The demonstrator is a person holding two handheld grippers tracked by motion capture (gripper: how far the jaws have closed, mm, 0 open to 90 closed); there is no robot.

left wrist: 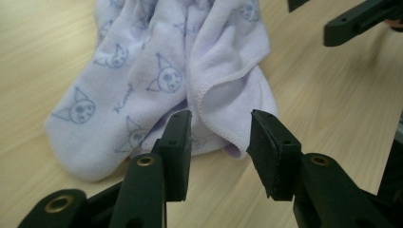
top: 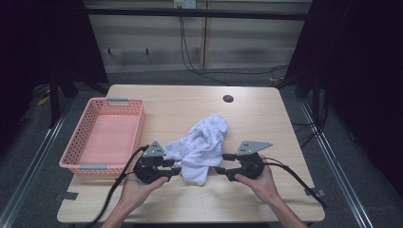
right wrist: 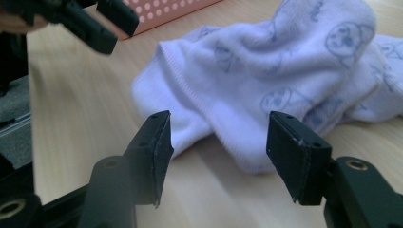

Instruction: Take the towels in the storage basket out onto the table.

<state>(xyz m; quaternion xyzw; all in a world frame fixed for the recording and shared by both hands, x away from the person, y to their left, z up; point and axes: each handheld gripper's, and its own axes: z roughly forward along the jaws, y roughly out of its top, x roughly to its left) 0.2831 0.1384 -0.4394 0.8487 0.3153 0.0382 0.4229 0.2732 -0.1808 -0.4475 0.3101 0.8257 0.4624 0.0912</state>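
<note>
A crumpled white cloth [top: 202,142] printed with pale blue cartoon faces lies in the middle of the table. My left gripper [top: 177,167] is at its near-left end and my right gripper [top: 219,164] at its near-right end, each in one of the person's hands. In the left gripper view the jaws [left wrist: 219,142] stand apart around a hemmed fold of the cloth [left wrist: 157,71], and the pads do not press on it. In the right gripper view the open jaws [right wrist: 218,142] frame the rounded end of the cloth [right wrist: 266,61] without touching it.
A pink plastic basket [top: 138,128] sits at the table's left side, close to the left hand. The wooden table [top: 190,102] has a round cable hole [top: 228,99] at the back. Cables trail from both grippers off the front edge.
</note>
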